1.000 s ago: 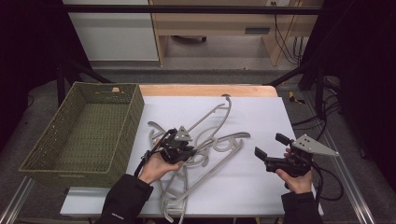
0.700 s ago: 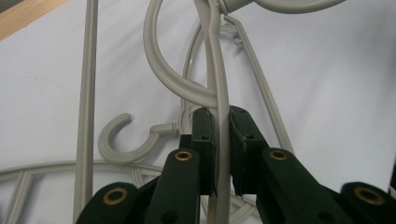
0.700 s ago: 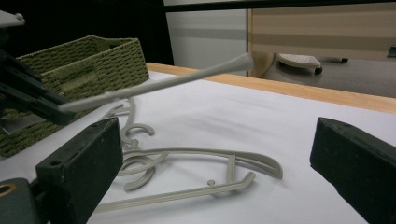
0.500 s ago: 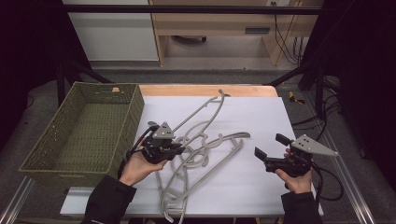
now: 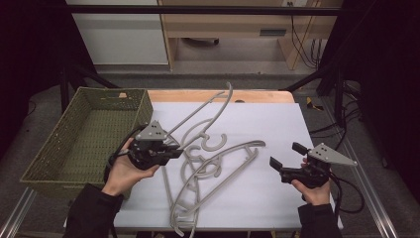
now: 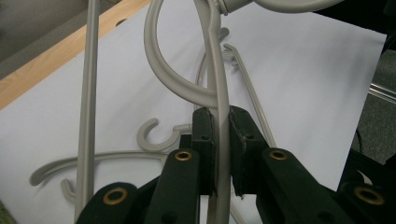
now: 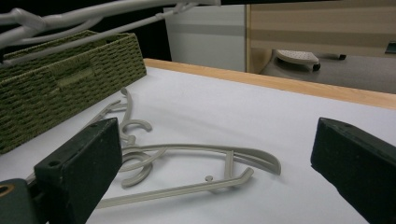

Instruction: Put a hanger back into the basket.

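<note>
Grey plastic hanger (image 5: 200,115): pinched by the left tongs (image 5: 174,151) on one thin arm, with both pads pressed against it. It is lifted above the white worktop (image 5: 277,126), its hook pointing toward the far wooden edge. In the left gripper view, the clamped hanger arm runs straight up between the pads (image 6: 204,135). Further grey hangers (image 5: 218,171) lie tangled flat on the worktop, between the two hands. Right tongs (image 5: 286,155): spread wide, nothing between them, held low over the worktop's right side. A green woven basket (image 5: 74,144) sits at the left edge of the worktop.
</note>
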Motion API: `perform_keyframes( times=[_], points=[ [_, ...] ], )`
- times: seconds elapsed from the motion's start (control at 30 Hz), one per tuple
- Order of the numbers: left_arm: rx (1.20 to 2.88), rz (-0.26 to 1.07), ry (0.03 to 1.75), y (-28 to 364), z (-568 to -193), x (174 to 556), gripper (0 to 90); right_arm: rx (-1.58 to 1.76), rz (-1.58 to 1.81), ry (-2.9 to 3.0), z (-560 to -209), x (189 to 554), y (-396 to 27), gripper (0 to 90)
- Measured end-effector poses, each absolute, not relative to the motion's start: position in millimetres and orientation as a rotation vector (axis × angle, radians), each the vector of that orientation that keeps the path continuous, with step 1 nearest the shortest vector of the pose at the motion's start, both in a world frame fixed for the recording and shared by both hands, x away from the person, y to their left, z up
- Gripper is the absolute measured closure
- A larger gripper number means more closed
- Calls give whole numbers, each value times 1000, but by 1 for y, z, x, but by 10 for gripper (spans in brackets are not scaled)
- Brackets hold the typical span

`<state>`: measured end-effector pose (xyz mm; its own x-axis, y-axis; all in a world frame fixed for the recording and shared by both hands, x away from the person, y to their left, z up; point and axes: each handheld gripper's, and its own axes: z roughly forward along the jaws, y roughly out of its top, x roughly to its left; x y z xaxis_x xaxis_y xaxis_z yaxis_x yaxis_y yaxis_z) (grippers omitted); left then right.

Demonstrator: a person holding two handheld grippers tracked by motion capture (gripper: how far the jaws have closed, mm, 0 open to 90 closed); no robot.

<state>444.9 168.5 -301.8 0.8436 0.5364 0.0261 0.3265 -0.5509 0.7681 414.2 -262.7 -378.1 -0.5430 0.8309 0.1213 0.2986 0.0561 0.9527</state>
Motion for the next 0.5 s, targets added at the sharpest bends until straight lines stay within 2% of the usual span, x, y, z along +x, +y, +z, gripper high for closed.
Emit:
perform_keyframes(
  times=[0.5],
  points=[
    [2183, 399, 688, 221, -269, 450, 813, 1129, 1498, 1874, -379, 414, -263, 23]
  ],
)
